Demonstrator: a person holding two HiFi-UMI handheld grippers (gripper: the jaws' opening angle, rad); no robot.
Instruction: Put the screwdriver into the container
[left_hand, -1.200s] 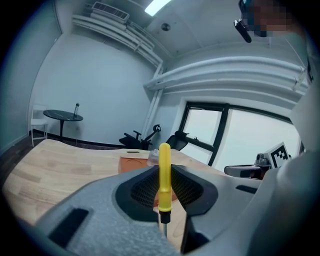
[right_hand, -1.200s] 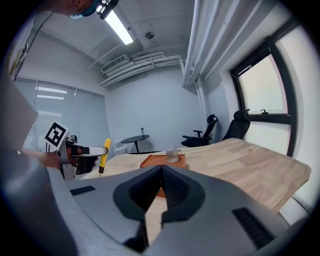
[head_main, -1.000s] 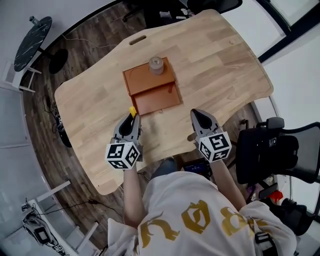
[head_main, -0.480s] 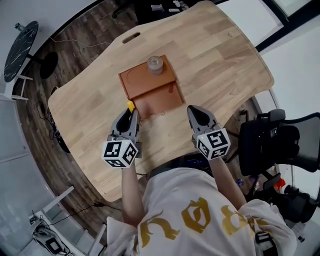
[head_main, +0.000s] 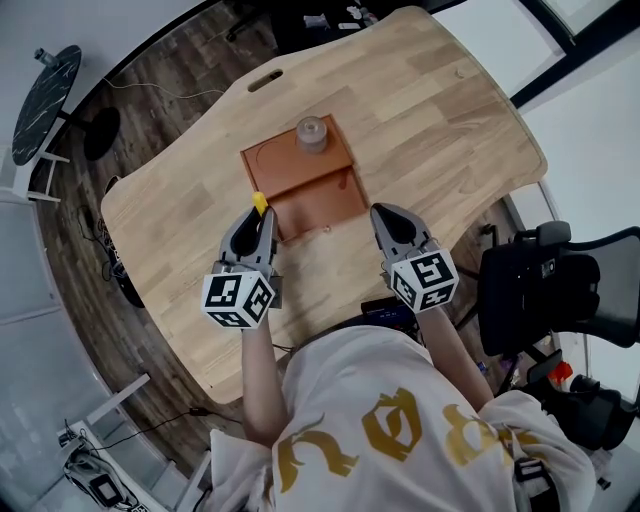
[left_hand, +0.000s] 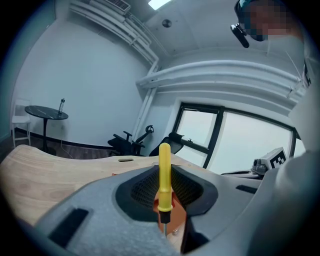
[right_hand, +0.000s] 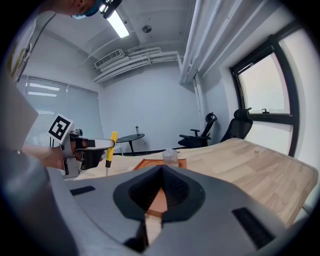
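Yellow-handled screwdriver pinched upright in left tongs, just beside orange container on counter, not yet deposited — right tongs pressed together, empty.

A pale wooden table fills the middle of the head view, with a slot cut through it near its 11 o'clock edge. A black office chair stands at 3 o'clock. A round black side table stands at 10 o'clock on the dark plank floor.
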